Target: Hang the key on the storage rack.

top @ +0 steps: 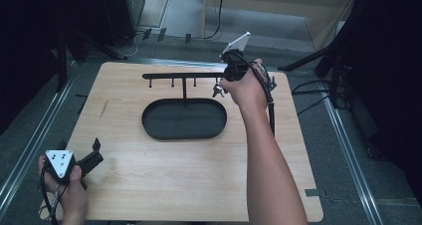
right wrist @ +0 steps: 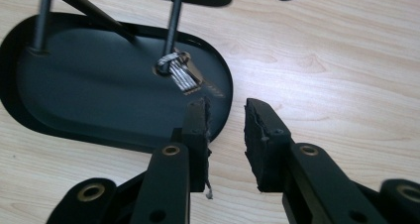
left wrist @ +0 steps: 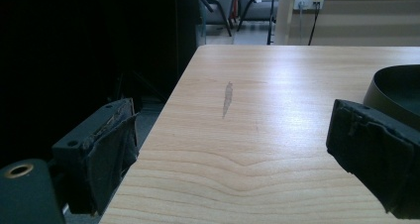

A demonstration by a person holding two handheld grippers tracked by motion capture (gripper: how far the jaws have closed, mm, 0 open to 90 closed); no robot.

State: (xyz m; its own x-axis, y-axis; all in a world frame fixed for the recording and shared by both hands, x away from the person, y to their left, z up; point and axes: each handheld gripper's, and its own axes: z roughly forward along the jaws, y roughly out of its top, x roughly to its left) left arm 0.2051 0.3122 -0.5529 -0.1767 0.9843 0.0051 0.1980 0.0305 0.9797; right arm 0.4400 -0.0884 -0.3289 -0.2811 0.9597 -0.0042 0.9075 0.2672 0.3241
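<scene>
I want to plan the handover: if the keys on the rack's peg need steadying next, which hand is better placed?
Right. The right gripper sits just beside the keys hanging on the rack, fingers apart. The left gripper rests at the table's near-left corner.

We list a light wooden table (top: 164, 185) with rounded corners at the centre of the high view, bearing a pale scuff mark (left wrist: 228, 99) toward 9 o'clock. Grey carpet floor (top: 343, 150) surrounds it, and metal floor rails (top: 35, 135) run along both sides, at 8 and 4 o'clock. Black curtains (top: 30, 46) darken the room at 10 o'clock and 3 o'clock. At 12 o'clock we note a pale wooden wall panel (top: 278, 6) with black cables (top: 217, 16) trailing down across the carpet. In the left gripper view we record grey chairs (left wrist: 223, 6) at 12 o'clock and a wall socket (left wrist: 308, 2) at 1 o'clock. Light falls softly across the tabletop.
</scene>
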